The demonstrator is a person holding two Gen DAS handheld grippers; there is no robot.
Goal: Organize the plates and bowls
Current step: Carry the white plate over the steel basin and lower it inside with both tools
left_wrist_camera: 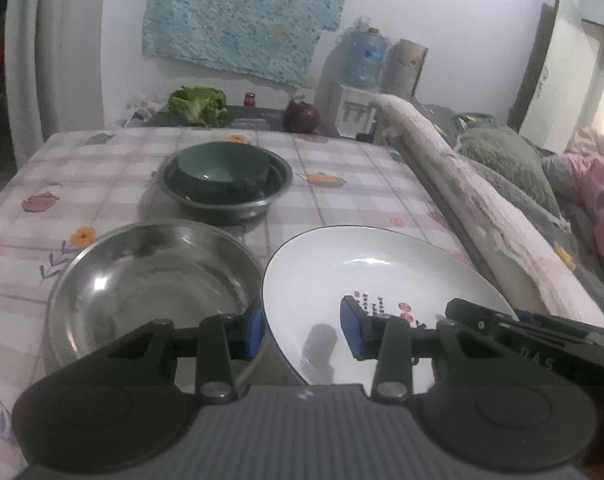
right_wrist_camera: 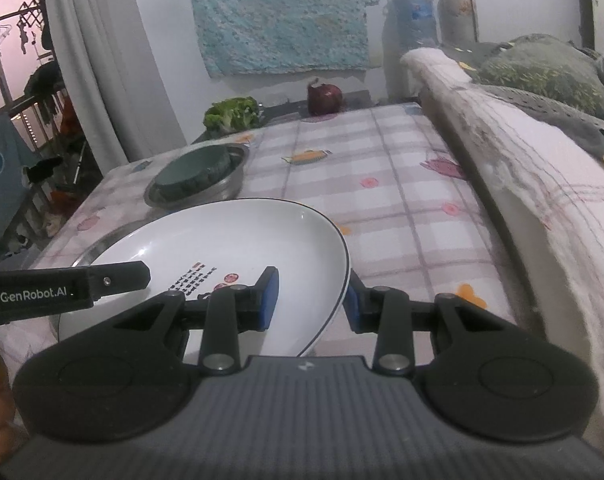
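A white plate (left_wrist_camera: 381,276) with red and black marks is held tilted above the checked table (left_wrist_camera: 361,184). My left gripper (left_wrist_camera: 303,330) straddles its left rim with a visible gap. My right gripper (right_wrist_camera: 311,300) straddles its right rim (right_wrist_camera: 337,264), jaws close on it. A steel bowl (left_wrist_camera: 154,284) sits below and left of the plate. Farther back a green bowl (left_wrist_camera: 222,170) rests inside another steel bowl (left_wrist_camera: 226,204); both show in the right wrist view (right_wrist_camera: 194,178).
Lettuce (left_wrist_camera: 200,104) and a red onion (left_wrist_camera: 302,117) lie at the table's far edge. A padded bed rail (left_wrist_camera: 461,200) runs along the right side, with bedding behind. A curtain (right_wrist_camera: 98,60) hangs at the left.
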